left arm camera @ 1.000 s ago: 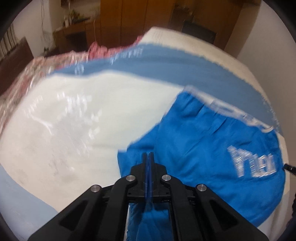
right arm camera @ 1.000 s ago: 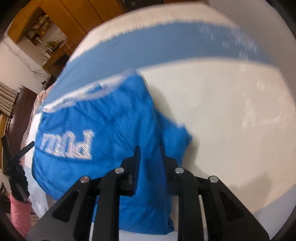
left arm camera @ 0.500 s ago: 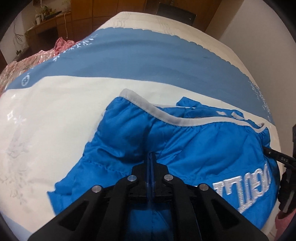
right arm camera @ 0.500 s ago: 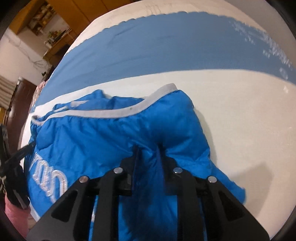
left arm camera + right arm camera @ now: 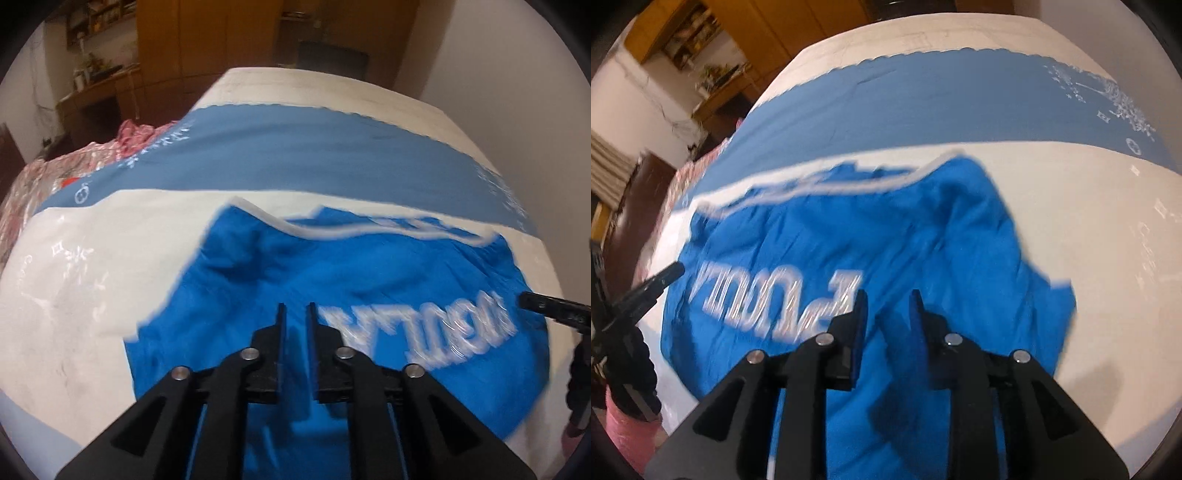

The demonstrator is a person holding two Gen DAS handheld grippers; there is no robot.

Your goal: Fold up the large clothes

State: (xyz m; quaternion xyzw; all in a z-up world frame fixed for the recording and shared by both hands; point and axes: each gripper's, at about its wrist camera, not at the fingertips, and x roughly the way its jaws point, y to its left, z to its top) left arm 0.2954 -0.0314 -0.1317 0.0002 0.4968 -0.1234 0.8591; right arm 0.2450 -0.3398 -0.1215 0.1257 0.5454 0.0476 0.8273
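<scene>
A bright blue jacket (image 5: 369,280) with white lettering and a pale trimmed edge lies folded on the white and blue bed cover (image 5: 92,266). It also shows in the right wrist view (image 5: 886,236). My left gripper (image 5: 295,308) is open, its jaws slightly apart, just above the jacket's near left part. My right gripper (image 5: 886,295) is open and empty over the jacket's near right part. The right gripper's tip shows at the right edge of the left wrist view (image 5: 546,308). The left gripper shows at the left edge of the right wrist view (image 5: 646,288).
A pink patterned cloth (image 5: 44,173) lies at the bed's left side. Wooden cabinets (image 5: 207,37) and a desk with shelves (image 5: 96,92) stand beyond the bed. A white wall (image 5: 498,55) runs along the right.
Both grippers have let go of the blue jacket and opened. They have drawn back a little, and the jacket now lies flat on the bed.
</scene>
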